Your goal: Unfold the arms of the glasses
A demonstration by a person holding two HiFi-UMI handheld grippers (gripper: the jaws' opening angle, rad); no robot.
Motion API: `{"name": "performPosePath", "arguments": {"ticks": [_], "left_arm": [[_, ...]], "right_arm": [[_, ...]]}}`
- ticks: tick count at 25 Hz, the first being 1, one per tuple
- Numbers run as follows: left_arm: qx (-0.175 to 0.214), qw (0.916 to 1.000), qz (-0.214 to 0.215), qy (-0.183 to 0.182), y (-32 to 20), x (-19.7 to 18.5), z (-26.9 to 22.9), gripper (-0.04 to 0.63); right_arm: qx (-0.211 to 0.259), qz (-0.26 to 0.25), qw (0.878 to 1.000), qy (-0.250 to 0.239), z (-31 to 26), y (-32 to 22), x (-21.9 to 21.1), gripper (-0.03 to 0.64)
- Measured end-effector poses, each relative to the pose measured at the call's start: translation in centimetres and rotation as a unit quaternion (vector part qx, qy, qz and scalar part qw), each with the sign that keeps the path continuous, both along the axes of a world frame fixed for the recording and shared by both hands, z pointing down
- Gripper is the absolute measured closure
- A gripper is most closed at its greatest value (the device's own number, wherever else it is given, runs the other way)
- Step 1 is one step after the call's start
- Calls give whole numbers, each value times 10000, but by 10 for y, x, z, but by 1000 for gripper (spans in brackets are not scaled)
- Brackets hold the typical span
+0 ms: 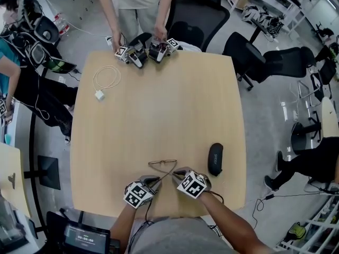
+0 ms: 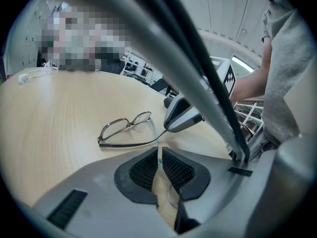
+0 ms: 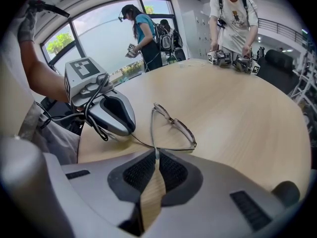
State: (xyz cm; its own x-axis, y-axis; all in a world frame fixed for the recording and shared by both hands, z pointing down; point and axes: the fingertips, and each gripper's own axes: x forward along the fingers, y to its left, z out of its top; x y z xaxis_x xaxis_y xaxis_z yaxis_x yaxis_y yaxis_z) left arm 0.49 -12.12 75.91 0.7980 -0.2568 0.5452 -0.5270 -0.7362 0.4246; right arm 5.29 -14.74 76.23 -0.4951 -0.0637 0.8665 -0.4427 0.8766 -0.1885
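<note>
Thin metal-framed glasses [image 1: 163, 164] lie on the wooden table [image 1: 159, 110] near its front edge, lenses facing away from me. Their two arms cross in an X behind the frame. My left gripper [image 1: 158, 180] is shut on the clear tip of one arm; in the left gripper view that tip sits between the pads of the left gripper [image 2: 159, 157], behind the glasses [image 2: 124, 128]. My right gripper [image 1: 176, 172] is shut on the other arm's tip, seen pinched in the right gripper [image 3: 156, 158] with the glasses [image 3: 173, 125] beyond. Both grippers sit close together.
A black glasses case [image 1: 215, 159] lies right of my right gripper. A white charger and cable [image 1: 106, 80] rest at the far left of the table. Another person stands at the far edge holding two grippers [image 1: 144, 52]. Office chairs [image 1: 196, 15] surround the table.
</note>
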Motion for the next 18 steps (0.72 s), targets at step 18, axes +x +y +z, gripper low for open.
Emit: {"name": "performPosePath", "arguments": {"ticks": [18], "left_arm": [[-351,9973,-407,507,17,17,-8,586]], "right_arm": [[-146,-291,9992,-231,-2,40,-31,584]]}}
